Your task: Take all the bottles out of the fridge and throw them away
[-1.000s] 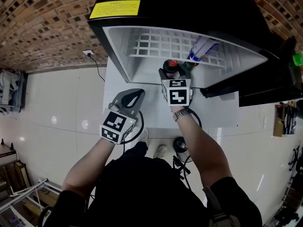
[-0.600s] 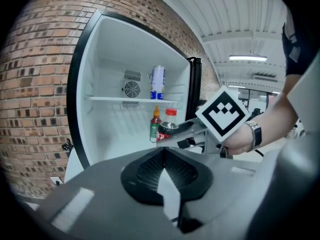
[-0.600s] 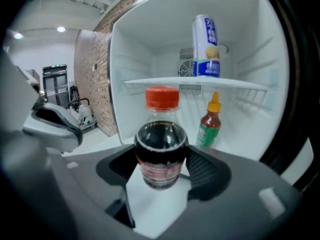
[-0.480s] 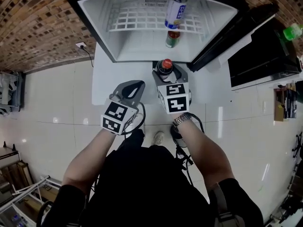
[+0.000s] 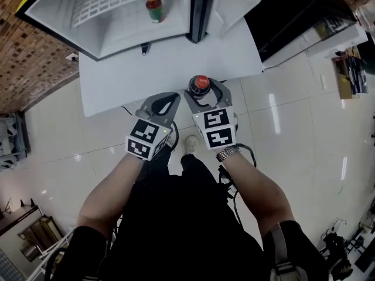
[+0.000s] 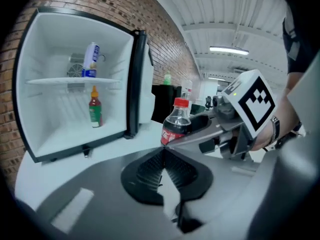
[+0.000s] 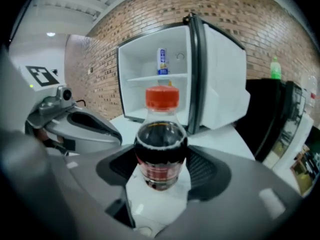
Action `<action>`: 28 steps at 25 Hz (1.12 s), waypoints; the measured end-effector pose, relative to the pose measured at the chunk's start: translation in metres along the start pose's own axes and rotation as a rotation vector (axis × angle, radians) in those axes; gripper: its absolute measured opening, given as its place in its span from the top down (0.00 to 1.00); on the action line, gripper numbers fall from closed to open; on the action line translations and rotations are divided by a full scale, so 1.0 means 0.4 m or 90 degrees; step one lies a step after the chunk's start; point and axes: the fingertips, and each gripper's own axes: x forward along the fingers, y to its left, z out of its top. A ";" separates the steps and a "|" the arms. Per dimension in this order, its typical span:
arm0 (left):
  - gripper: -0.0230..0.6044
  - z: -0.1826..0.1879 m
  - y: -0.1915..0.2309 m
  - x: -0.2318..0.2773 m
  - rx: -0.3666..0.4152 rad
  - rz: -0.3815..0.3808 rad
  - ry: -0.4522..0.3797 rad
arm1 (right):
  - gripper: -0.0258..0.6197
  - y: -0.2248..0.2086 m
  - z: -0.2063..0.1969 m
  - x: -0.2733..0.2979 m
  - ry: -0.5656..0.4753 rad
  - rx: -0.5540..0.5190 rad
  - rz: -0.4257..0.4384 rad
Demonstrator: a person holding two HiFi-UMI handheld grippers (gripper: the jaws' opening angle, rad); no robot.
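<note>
My right gripper (image 5: pixel 203 90) is shut on a cola bottle (image 5: pixel 200 84) with a red cap, held upright over the white platform outside the fridge. In the right gripper view the cola bottle (image 7: pixel 160 146) fills the gap between the jaws. My left gripper (image 5: pixel 168 102) hangs just to its left, shut and empty, its pads (image 6: pixel 150 170) meeting at the tips. The open fridge (image 5: pixel 58 16) is at the top left. A white and blue bottle (image 6: pixel 91 60) stands on its wire shelf, and a small red-capped bottle (image 6: pixel 95 108) stands on the fridge floor.
The fridge door (image 7: pixel 220 86) stands open towards the right. A black cabinet (image 5: pixel 293 13) stands right of the fridge with a green bottle (image 7: pixel 274 67) on top. The white platform (image 5: pixel 140 69) lies on glossy floor tiles (image 5: pixel 293 127). A brick wall (image 5: pixel 23 69) is at the left.
The right gripper has drawn the cola bottle out of the fridge and back over the platform. The view has swung right, so the fridge now sits at the top left. The left gripper stays shut.
</note>
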 end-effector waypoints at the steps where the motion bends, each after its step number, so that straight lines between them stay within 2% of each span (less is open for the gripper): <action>1: 0.96 -0.011 -0.036 0.024 0.007 -0.021 0.010 | 0.49 -0.020 -0.039 -0.027 0.008 0.015 -0.014; 10: 0.96 -0.140 -0.320 0.188 0.087 -0.208 0.104 | 0.49 -0.162 -0.406 -0.211 0.084 0.155 -0.146; 17: 0.96 -0.312 -0.488 0.276 0.122 -0.315 0.159 | 0.49 -0.171 -0.755 -0.249 0.168 0.266 -0.211; 23: 0.96 -0.490 -0.550 0.321 0.125 -0.357 0.219 | 0.49 -0.146 -1.001 -0.204 0.217 0.354 -0.240; 28: 0.96 -0.594 -0.556 0.348 0.120 -0.361 0.252 | 0.49 -0.161 -1.152 -0.130 0.243 0.381 -0.249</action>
